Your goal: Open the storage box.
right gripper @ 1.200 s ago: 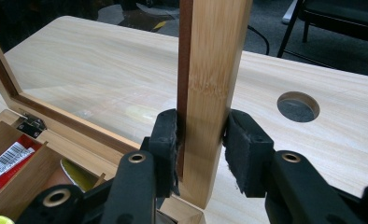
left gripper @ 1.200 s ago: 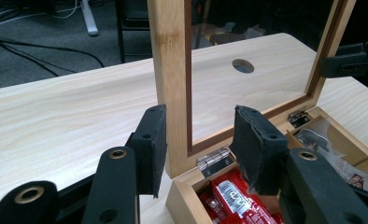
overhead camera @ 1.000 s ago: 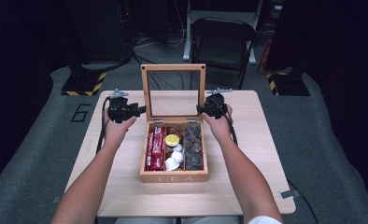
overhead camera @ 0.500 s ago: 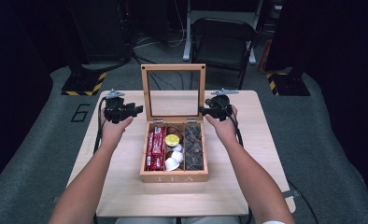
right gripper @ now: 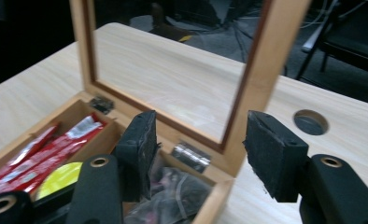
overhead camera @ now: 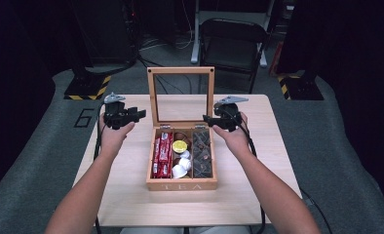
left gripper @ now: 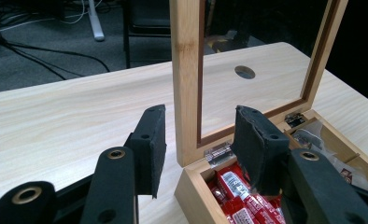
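Plainly, wooden box (overhead camera: 182, 185) — front lettered "TEA", lid (overhead camera: 181, 71) upright

The lettering on the red foil packets (overhead camera: 163, 154) is too small to be read. The dark wrapped contents (right gripper: 173, 196) of the open wooden tea box (overhead camera: 182, 184) are blurred and cut off by the frame edge.

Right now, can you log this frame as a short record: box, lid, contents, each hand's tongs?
box: wooden tea box in the middle of the table
lid: glass-paned lid standing upright, open
contents: red packets in the left compartment, round pods in the middle, dark wrapped pieces in the right
left tongs: jaws open astride the lid's frame post, nothing gripped
right tongs: jaws have just been opening, astride the lid's other frame post, pads clear of it
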### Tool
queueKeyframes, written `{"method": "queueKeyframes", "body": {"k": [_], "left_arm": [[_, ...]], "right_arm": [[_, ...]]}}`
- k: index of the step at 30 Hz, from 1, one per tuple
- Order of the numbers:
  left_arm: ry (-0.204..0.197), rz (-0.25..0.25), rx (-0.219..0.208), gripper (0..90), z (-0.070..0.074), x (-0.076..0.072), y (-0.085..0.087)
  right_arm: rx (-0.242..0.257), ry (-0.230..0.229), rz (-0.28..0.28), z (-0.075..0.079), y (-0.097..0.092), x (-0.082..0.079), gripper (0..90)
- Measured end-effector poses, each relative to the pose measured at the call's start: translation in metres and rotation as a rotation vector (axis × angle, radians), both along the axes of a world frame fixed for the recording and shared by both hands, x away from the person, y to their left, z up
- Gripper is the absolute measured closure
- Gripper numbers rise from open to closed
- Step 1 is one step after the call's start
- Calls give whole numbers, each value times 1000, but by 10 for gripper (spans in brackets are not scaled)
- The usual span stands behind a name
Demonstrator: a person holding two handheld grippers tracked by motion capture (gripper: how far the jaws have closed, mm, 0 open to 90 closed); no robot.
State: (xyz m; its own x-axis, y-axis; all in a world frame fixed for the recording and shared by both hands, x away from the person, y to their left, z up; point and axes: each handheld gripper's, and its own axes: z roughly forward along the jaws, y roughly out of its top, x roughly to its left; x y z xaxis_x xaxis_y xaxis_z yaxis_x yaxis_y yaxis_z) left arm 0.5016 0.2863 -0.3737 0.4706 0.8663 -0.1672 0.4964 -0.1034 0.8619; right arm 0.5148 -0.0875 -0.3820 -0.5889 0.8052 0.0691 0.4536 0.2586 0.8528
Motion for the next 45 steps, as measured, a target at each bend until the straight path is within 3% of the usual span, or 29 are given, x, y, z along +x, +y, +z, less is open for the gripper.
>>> {"method": "queueKeyframes", "body": {"k": [14, 25, 34, 45], "left_arm": [[-17, -13, -3, 537, 6, -10, 2], [-18, -33, -1, 535, 8, -15, -2], [-22, -35, -6, 534, 7, -17, -3], [-21, -31, -6, 534, 5, -17, 0]], "right_arm": [[2, 3, 94, 3, 15, -18, 420], [-33, 34, 215, -19, 38, -26, 408], [-49, 66, 248, -38, 54, -28, 377], [-52, 81, 266, -48, 62, -28, 362]]}}
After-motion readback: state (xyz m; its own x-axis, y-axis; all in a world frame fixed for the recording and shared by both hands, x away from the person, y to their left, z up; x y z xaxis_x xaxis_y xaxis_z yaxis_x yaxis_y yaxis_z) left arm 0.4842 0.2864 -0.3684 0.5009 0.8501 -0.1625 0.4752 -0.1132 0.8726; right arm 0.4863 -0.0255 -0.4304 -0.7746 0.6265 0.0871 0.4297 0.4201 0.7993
